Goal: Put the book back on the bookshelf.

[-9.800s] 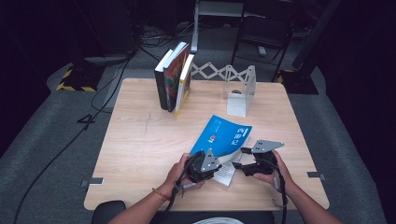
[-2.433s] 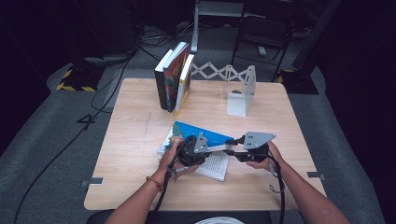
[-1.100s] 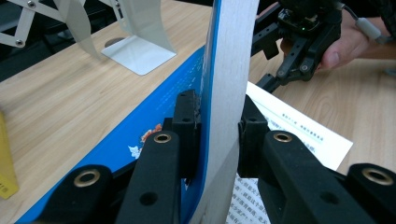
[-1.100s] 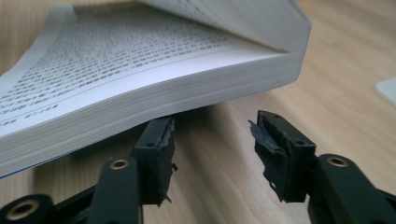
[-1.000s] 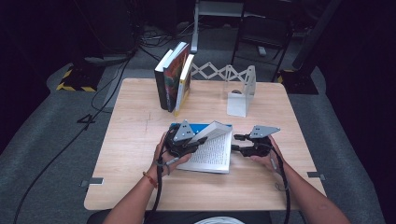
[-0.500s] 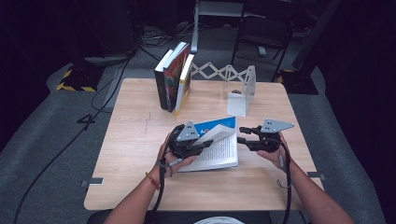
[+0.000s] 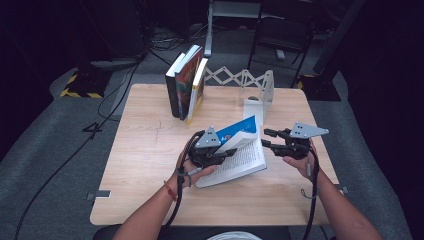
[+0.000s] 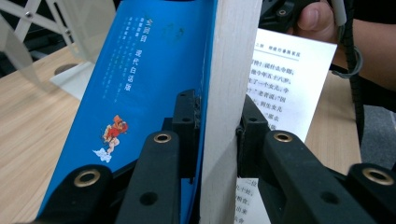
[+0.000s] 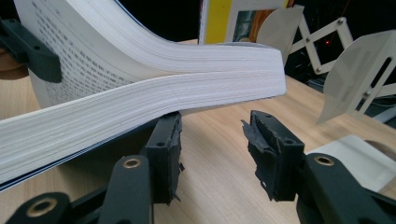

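A blue-covered book (image 7: 246, 154) lies open at the table's middle. My left gripper (image 7: 226, 151) is shut on its raised half, the blue cover (image 8: 140, 70) and a thick block of pages (image 8: 229, 70), with the left gripper (image 8: 217, 126) pads pressing both sides. The printed lower page (image 8: 289, 74) lies flat beyond. My right gripper (image 7: 267, 139) hovers at the book's right edge. In the right gripper view the curved page block (image 9: 140, 93) hangs above and ahead of the right gripper (image 9: 212, 135). Its jaws have just been closing, with nothing between them.
Three books (image 7: 186, 82) stand upright at the table's (image 7: 145, 150) far left-centre. A white folding rack (image 7: 250, 82) with a bookend plate (image 9: 355, 60) stands at the far edge, close behind the open book. Dark floor surrounds the table.
The right gripper has risen a little beside the book's right edge. The left gripper has tipped the blue cover and its pages slightly steeper.
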The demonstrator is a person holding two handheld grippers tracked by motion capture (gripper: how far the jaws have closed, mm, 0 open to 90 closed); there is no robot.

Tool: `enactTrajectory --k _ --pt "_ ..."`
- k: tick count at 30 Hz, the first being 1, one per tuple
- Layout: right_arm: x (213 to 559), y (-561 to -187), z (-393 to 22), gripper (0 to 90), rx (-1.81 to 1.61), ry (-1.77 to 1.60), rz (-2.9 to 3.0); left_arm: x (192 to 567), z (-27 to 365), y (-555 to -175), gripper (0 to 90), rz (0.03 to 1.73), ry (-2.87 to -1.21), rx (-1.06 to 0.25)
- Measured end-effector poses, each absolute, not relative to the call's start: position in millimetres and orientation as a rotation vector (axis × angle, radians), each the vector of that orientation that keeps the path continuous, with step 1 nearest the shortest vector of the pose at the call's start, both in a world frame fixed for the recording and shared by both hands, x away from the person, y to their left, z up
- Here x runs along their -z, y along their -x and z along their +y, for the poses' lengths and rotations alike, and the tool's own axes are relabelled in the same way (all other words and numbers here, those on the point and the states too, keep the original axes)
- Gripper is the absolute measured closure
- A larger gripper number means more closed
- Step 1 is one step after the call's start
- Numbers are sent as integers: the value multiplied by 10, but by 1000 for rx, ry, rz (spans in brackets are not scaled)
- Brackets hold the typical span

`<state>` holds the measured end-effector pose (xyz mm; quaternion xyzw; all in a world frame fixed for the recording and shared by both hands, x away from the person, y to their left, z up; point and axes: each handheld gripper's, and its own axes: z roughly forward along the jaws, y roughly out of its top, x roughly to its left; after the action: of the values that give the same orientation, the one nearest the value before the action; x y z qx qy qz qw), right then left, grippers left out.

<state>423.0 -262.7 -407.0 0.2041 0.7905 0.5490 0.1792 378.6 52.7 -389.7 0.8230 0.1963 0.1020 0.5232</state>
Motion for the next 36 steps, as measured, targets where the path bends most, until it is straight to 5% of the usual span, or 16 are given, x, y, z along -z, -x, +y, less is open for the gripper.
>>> enactTrajectory --k 15,25,36 --pt "3649 -4133 -2643 597 -1509 -511 2138 3763 459 -3869 748 404 -1891 -234" --pt "3529 -4033 -2405 599 -1528 -400 2162 3850 766 -3719 745 403 -1821 -274" --pt "3582 -3948 -2030 452 -1574 -337 2221 3947 1061 -3551 738 459 -1803 -349"
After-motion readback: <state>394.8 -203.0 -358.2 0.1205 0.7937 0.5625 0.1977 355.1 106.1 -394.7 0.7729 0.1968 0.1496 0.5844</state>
